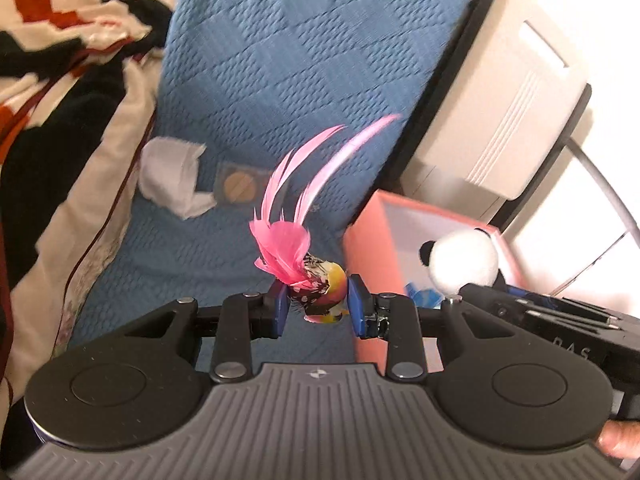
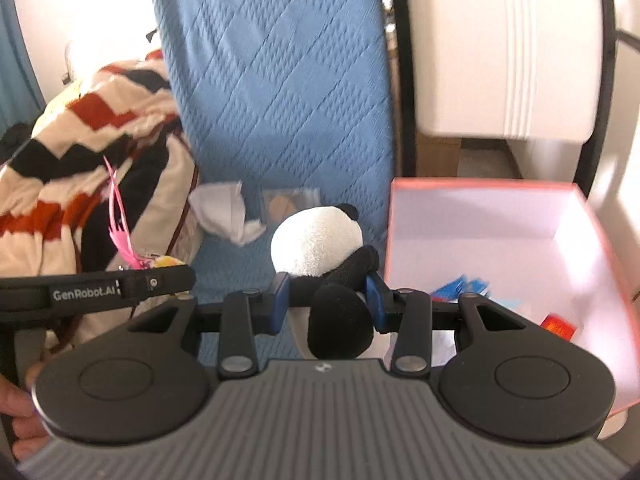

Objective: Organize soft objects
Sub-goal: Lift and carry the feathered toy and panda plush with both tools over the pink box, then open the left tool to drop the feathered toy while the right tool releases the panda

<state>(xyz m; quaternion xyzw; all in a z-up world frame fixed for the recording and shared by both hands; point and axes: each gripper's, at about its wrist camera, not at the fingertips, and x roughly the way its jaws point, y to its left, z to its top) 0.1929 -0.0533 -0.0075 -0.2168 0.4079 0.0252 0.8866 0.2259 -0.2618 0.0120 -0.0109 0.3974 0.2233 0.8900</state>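
Blue quilted bedding fills most of the scene, with a striped red, black and cream blanket bunched along its left side and running out of view. At the right stands a pink box, white inside, its near corner hidden behind the gripper body; a few blue and red items lie in its bottom, too blurred to name. A crumpled white cloth lies on the bedding beside a small clear packet (contents hard to make out). The right gripper has its fingers clamped on a panda plush, held just left of the box, its face turned away. The left gripper has its fingers closed on a small feathered bird toy, pink plumes blurred, above the bedding.
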